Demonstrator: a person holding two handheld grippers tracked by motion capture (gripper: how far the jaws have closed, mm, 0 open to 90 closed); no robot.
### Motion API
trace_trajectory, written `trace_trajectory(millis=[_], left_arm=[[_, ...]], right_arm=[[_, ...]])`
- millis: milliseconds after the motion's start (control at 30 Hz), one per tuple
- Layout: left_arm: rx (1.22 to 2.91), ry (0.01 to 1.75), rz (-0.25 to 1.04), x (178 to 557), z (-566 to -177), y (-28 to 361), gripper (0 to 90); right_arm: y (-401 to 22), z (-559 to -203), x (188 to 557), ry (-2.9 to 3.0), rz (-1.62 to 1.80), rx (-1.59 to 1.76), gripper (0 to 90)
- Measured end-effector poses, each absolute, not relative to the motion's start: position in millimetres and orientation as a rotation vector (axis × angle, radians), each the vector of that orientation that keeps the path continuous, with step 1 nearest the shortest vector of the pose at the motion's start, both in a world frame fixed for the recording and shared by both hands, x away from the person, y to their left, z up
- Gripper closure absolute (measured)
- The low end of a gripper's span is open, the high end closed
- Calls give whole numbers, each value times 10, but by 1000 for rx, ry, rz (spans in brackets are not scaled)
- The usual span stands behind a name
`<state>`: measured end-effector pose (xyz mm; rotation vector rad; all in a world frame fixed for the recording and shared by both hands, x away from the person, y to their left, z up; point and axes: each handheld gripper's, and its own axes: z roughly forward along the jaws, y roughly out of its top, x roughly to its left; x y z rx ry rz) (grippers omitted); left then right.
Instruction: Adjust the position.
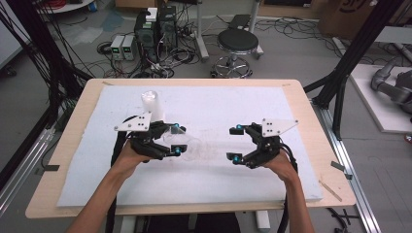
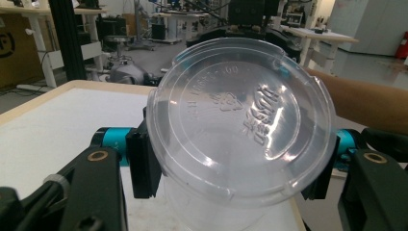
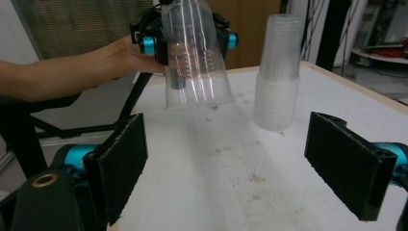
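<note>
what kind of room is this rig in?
Likely a robotics lab: computer towers and loose cables on the floor, a black frame beside the table, and a grey robot arm lying nearby.

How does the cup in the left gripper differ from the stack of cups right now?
The single clear cup is clamped in the left gripper and lifted off the table, while the stack of cups stands mouth-down on the white mat, untouched. The single cup looks see-through; the nested stack looks cloudier and taller. Both are clear plastic, tapered cups.
</note>
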<state>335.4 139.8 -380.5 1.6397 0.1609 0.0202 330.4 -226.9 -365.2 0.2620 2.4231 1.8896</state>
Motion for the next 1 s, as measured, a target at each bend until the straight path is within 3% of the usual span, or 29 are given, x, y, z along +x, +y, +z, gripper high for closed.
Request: trace_trajectory(millis=[233,1000], left_arm=[[1627,155,8,3336,-3806,1330,380],[1617,140,6,3327,-3784,1243,382]], right_arm=[[-2019,-3558,3348,2463,1889,156,151],[-1388,-3753,3390,2535,1890,84,151]])
